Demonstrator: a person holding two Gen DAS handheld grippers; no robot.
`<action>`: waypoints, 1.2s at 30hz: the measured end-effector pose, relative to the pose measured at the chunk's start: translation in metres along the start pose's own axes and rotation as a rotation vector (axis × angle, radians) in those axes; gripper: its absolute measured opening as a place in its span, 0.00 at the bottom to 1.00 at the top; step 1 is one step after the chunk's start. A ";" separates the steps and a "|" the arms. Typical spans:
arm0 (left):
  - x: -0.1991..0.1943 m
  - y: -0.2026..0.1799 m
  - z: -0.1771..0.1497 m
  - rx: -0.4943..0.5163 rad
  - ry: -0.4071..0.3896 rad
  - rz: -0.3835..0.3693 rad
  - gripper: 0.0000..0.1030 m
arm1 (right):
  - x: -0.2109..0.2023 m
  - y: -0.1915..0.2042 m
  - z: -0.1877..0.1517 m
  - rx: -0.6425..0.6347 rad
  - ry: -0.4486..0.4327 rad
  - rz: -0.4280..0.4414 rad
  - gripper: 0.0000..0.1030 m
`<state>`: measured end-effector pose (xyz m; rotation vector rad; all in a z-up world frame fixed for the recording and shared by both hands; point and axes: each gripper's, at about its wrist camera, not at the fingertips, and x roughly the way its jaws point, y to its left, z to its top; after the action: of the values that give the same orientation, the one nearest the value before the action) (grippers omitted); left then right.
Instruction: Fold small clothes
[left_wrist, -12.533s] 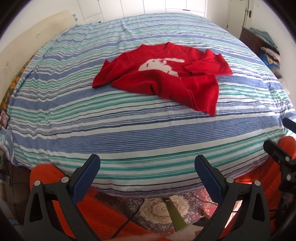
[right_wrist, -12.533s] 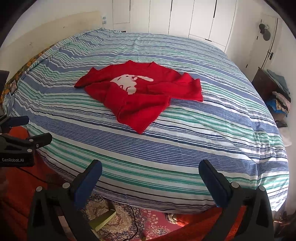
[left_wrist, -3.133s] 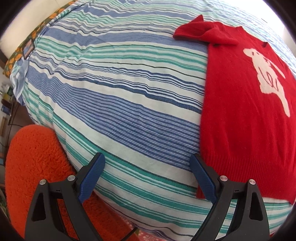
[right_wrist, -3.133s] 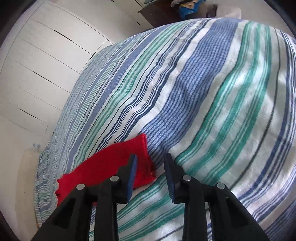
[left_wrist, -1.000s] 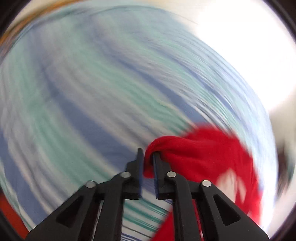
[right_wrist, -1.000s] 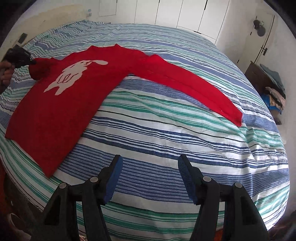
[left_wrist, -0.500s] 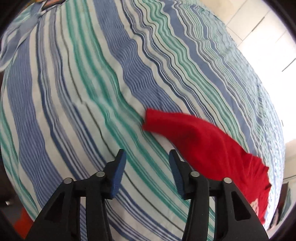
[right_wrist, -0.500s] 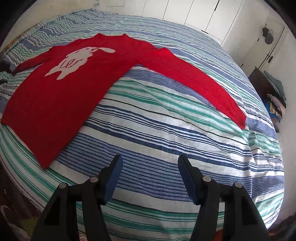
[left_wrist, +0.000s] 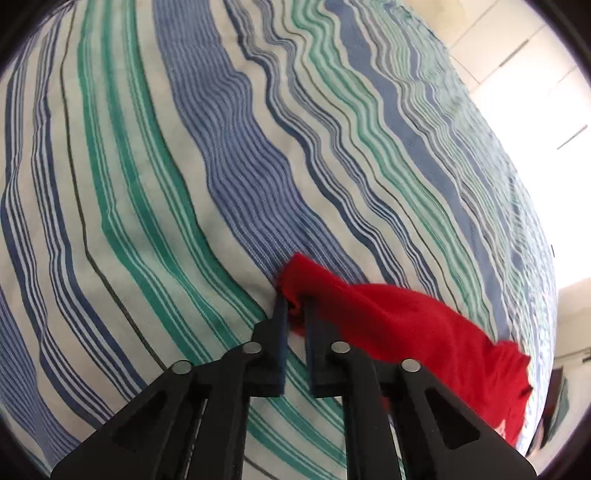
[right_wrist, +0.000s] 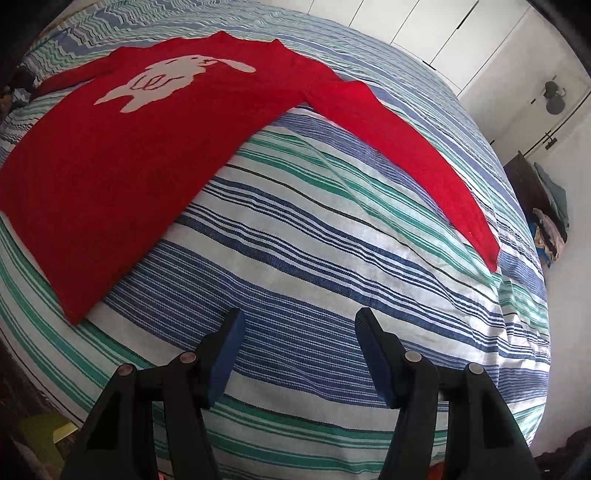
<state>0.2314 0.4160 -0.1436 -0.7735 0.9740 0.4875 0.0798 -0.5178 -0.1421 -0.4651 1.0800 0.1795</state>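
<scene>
The red sweater (right_wrist: 122, 155) lies flat on the striped bed (right_wrist: 332, 258). The left gripper (left_wrist: 294, 301) has just squeezed its jaws together on the tip of one sleeve (left_wrist: 306, 277). The right gripper (right_wrist: 299, 328) hangs over bare bed, jaws apart, the sweater well ahead of it.

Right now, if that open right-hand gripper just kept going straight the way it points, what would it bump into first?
Most likely the striped bedspread. The right gripper points down at bare cover; the red sweater lies off to its left, its sleeve further ahead. Depth is hard to judge here.
</scene>
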 end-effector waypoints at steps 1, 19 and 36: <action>-0.002 -0.002 0.001 0.018 0.006 -0.018 0.04 | 0.001 0.000 0.000 0.002 0.003 -0.001 0.60; -0.029 0.051 0.008 -0.084 0.120 -0.056 0.71 | 0.000 0.002 0.000 0.011 -0.004 -0.005 0.60; 0.017 -0.031 -0.007 0.375 0.030 0.381 0.05 | 0.008 0.007 0.003 -0.010 0.024 -0.027 0.60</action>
<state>0.2569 0.3912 -0.1500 -0.2571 1.2051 0.5993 0.0837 -0.5111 -0.1497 -0.4914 1.0966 0.1554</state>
